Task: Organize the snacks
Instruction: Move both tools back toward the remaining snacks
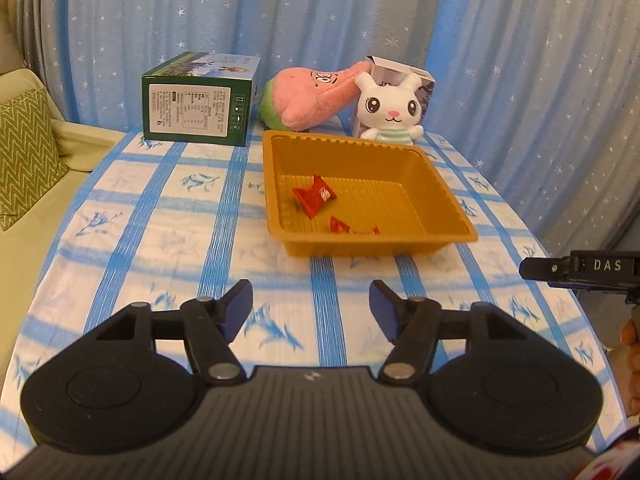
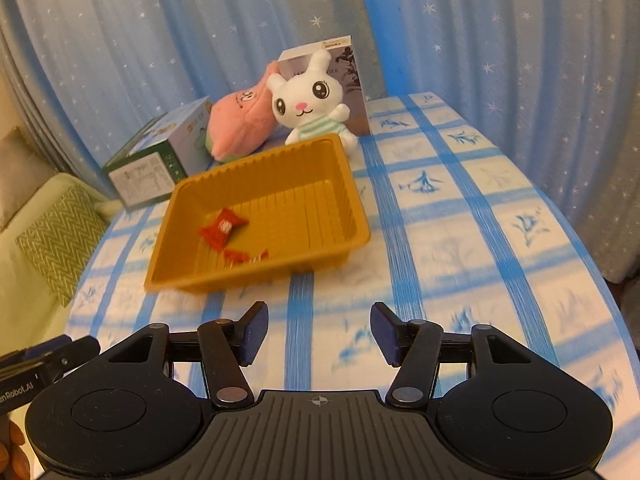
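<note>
Here, two red snack packets are being held in the yellow tray (image 1: 448,184) on the blue checked tablecloth (image 1: 168,216); the larger red packet (image 1: 314,197) is seen lying toward the tray's left side, its long axis slanting across the floor; the smaller red packet (image 1: 354,229) is lying against the near wall, its long axis along that wall. The left gripper (image 1: 311,307) is being held spread with nothing between its pads; the right gripper (image 2: 319,333) is likewise spread and empty. A green box (image 1: 198,98), a pink plush (image 1: 312,94) and a white rabbit plush (image 1: 390,106) are seen behind the tray; in the right wrist view the far right table edge is shown; in the left, a cushion (image 1: 24,156).
</note>
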Tool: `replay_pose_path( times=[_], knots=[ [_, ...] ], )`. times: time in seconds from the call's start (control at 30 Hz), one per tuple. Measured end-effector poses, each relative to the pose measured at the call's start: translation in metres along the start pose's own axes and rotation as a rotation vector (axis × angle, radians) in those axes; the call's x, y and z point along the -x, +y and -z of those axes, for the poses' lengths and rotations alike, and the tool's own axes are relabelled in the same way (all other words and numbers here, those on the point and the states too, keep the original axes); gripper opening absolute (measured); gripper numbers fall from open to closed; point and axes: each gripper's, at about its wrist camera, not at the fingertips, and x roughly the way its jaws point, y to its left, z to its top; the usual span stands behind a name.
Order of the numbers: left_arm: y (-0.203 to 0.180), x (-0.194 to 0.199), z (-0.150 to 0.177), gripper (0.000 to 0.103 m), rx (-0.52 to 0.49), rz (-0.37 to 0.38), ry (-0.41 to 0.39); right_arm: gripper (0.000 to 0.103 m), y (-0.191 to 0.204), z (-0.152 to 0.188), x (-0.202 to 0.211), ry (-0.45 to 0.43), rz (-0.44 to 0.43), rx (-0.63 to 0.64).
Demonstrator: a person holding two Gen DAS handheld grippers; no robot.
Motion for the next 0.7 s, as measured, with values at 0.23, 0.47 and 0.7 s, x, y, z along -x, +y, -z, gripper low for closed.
replay_pose_path(
  times=[0.23, 0.47, 0.7],
  knots=[
    [-0.006, 0.034, 0.027, 0.069, -0.018, 0.002, 0.000, 0.059, 0.012, 0.040, 0.032, 0.018, 0.013, 0.002],
    [-0.008, 0.054, 0.049, 0.071, -0.031, 0.002, 0.014, 0.059, 0.016, 0.069, 0.049, 0.045, 0.015, -0.003],
    [-0.007, 0.060, 0.067, 0.073, -0.040, -0.003, 0.035, 0.060, 0.017, 0.088, 0.055, 0.065, 0.017, -0.005]
  ],
)
